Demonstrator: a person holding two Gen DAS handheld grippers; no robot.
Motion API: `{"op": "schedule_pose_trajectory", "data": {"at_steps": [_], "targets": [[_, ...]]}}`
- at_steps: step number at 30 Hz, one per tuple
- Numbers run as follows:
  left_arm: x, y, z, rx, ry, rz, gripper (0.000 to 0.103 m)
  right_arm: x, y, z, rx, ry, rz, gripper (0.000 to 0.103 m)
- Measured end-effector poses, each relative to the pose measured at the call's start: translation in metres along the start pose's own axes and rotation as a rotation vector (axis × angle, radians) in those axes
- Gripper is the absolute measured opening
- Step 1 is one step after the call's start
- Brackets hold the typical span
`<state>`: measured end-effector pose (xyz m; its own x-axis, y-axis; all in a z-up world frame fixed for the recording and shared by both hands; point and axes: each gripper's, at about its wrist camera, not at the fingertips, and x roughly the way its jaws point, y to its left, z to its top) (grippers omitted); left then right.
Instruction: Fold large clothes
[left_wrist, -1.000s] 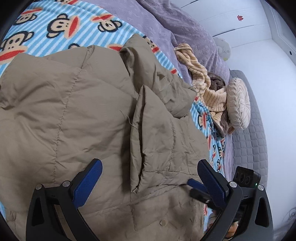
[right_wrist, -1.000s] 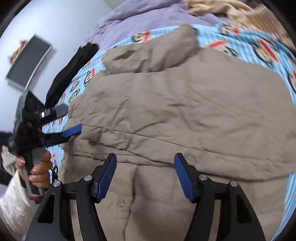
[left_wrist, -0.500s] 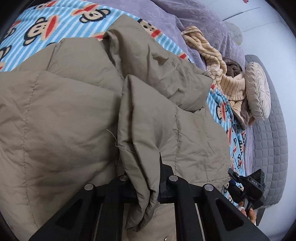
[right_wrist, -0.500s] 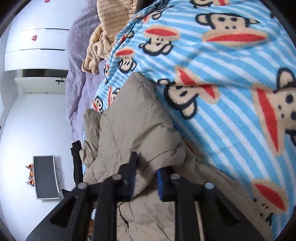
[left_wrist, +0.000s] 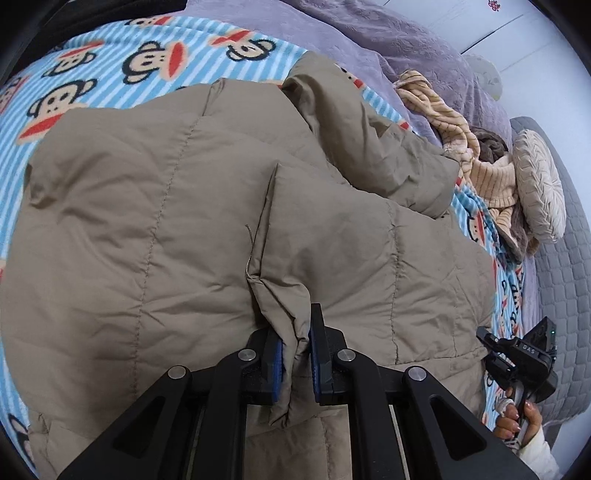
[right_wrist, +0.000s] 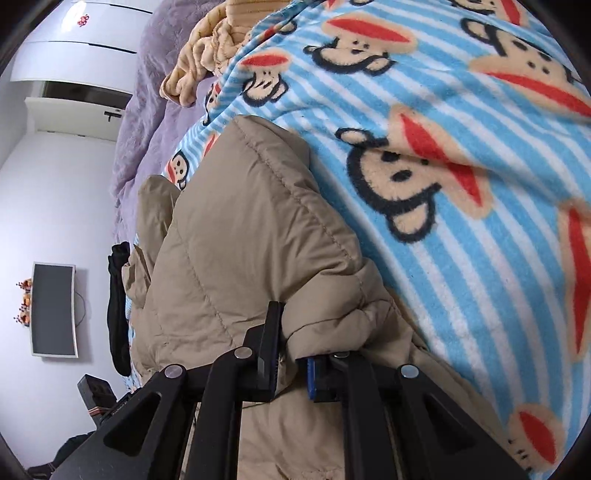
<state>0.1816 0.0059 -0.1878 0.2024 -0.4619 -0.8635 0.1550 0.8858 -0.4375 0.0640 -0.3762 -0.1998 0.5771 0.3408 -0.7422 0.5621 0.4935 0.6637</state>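
Both grippers, left (left_wrist: 296, 356) and right (right_wrist: 291, 363), pinch folds of the tan jacket (left_wrist: 155, 229). It lies on the striped blanket (right_wrist: 461, 258), with bare blanket beyond its far edge.

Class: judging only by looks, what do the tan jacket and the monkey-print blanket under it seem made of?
Tan jacket: likely thin woven synthetic shell over padding, matte; stitched quilt lines and puffy panels show it. Monkey-print blanket: probably fleece; its surface looks fuzzy and soft.

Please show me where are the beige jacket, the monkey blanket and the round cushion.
beige jacket (left_wrist: 155, 206): left wrist view, quilted panel.
monkey blanket (right_wrist: 461, 258): right wrist view, striped area.
round cushion (left_wrist: 539, 184): left wrist view, its ribbed face.
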Motion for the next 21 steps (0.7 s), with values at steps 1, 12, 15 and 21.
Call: {"op": "schedule_pose_trajectory", "data": {"at_steps": [1,12,15,21], "targets": [[-0.004,-0.002,0.000,0.012,-0.003,0.021,0.013,-0.002,0.002,0.000,-0.006,0.014,-0.011,0.016],[-0.062,-0.017,0.020,0.132,-0.125,0.116,0.013,-0.072,0.029,-0.014,-0.230,-0.159,-0.215,0.027],[-0.049,-0.041,0.036,0.170,-0.133,0.092,0.013,-0.063,0.034,0.011,-0.221,-0.169,-0.193,0.027],[-0.005,-0.059,0.029,0.234,-0.075,0.176,0.013,-0.020,0.056,0.034,-0.311,-0.102,-0.200,0.027]]}}
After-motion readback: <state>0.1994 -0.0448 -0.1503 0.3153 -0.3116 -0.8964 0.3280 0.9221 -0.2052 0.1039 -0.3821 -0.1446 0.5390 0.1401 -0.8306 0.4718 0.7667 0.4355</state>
